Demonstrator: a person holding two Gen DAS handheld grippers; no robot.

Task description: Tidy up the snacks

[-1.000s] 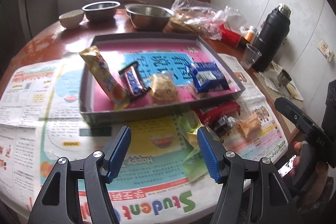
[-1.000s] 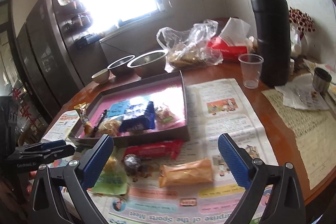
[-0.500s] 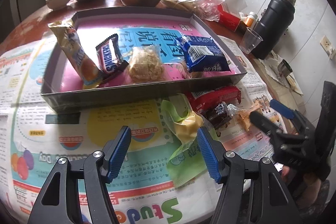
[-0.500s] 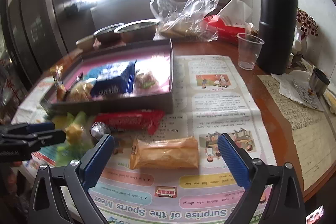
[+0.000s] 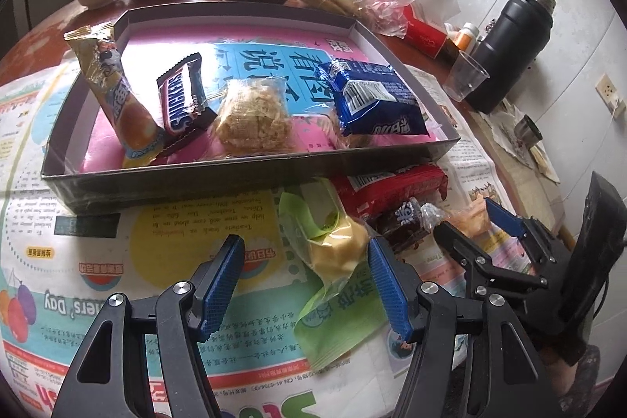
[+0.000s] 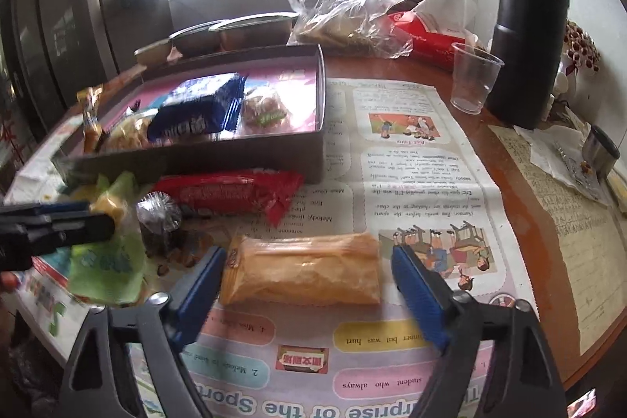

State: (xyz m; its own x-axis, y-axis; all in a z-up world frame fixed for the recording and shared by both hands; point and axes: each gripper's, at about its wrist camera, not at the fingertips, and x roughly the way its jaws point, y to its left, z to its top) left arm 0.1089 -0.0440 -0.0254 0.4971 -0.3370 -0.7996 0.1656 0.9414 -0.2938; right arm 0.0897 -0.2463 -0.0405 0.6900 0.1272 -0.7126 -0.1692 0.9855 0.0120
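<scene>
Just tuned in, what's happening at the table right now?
A person is sorting snacks into the tray, one gripper per hand. The right gripper straddles the orange packet on the newspaper; its jaws have just been closing, pads not yet pressing. The left gripper is open over the green-and-yellow packet. Several snacks already lie in the tray.

R gripper point(image 6: 307, 271) jaws closing round orange snack pack point(image 6: 301, 275).
</scene>
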